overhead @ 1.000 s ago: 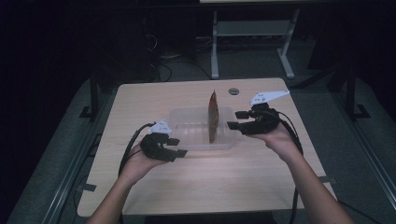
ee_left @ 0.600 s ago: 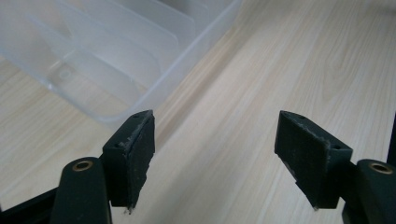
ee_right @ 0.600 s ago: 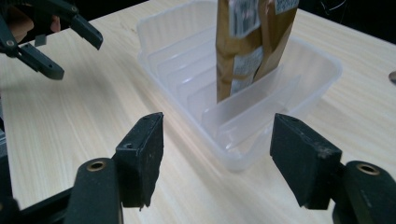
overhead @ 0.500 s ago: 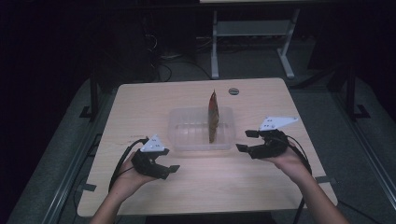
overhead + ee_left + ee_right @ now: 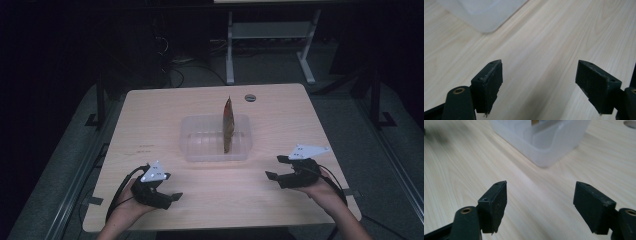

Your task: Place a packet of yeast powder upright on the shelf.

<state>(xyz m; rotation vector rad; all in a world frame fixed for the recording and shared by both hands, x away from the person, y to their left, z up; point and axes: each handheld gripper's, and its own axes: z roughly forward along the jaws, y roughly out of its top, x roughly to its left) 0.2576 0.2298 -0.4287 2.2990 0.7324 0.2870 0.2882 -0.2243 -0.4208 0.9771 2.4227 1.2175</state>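
From the high view: clear container [image 5: 216, 137] at mid-table [image 5: 150, 115] with a brown packet [image 5: 227, 125] upright inside, left gripper [image 5: 170, 196] and right gripper [image 5: 272, 167] both near the front edge, well apart from it, likely a release just finished. Left gripper view: jaws just opened wide, empty, bare wood ahead, container corner [image 5: 484, 15] beyond. Right gripper view: jaws likewise just opened, empty, container [image 5: 544, 142] ahead; any next reach needs a forward approach, with free room either side.
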